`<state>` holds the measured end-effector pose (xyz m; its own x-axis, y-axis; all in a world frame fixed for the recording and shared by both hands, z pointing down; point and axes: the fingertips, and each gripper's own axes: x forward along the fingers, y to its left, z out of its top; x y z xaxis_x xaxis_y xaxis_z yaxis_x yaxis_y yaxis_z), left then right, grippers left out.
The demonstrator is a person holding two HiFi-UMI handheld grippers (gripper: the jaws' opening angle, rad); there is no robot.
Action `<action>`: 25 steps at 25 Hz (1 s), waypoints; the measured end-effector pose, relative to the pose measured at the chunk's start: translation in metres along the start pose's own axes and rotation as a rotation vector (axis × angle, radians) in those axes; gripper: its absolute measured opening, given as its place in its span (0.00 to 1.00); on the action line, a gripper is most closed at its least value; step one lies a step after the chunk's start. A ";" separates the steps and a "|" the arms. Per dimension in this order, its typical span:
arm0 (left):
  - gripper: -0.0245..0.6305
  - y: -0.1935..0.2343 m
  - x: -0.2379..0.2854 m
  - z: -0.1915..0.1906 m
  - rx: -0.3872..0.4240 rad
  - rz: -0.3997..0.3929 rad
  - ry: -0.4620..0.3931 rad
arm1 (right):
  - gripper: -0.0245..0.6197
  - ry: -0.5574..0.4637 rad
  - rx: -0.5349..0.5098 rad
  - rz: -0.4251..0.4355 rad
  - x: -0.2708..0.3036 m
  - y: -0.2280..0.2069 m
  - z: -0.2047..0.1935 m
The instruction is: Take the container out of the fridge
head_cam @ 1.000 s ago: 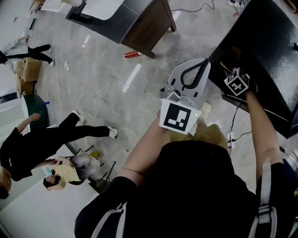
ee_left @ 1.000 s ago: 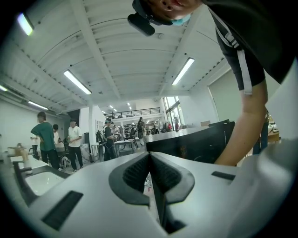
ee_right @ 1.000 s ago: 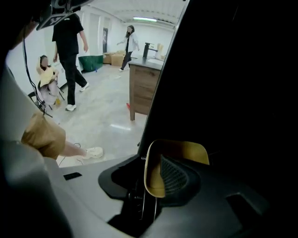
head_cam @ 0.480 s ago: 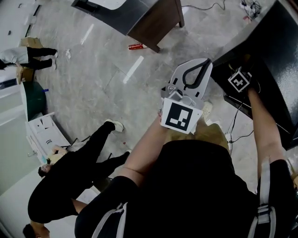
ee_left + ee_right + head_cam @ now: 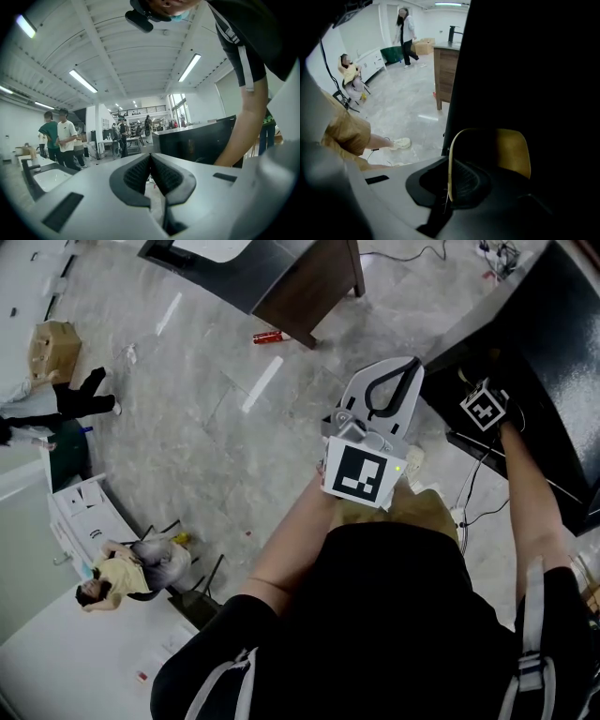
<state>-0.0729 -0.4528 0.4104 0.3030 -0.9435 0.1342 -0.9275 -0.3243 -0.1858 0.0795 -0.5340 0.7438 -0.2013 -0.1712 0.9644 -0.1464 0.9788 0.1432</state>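
The black fridge stands at the right in the head view. My right gripper reaches against its dark front. Its jaws are shut on the thin edge of a yellow loop-shaped handle. In the head view only its marker cube shows, and the jaws are lost in the dark. My left gripper hangs in the air beside the fridge, away from it. It is shut, its black pads touching with nothing between them. No container shows in any view.
A brown desk stands on the grey floor at the top, with a red can lying near it. Cables trail by the fridge's foot. At the left are a seated person, a white cabinet and a cardboard box.
A person in black crossed the floor at the left and has moved off toward the far left edge. Both grippers stay almost where they were.
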 end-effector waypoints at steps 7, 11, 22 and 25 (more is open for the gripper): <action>0.07 -0.005 -0.008 0.011 0.015 -0.042 -0.034 | 0.10 -0.064 0.032 -0.041 -0.032 0.011 0.011; 0.07 -0.005 -0.018 0.019 0.020 -0.080 -0.068 | 0.10 -0.126 0.093 -0.053 -0.058 0.028 0.023; 0.07 -0.015 -0.057 0.045 0.054 -0.211 -0.161 | 0.10 -0.330 0.277 -0.075 -0.130 0.106 0.059; 0.07 -0.019 -0.067 0.051 0.064 -0.265 -0.192 | 0.10 -0.423 0.365 -0.116 -0.159 0.121 0.072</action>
<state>-0.0642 -0.3870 0.3558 0.5730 -0.8196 0.0017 -0.7972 -0.5578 -0.2308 0.0242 -0.3963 0.5915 -0.5229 -0.3789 0.7636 -0.5009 0.8614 0.0844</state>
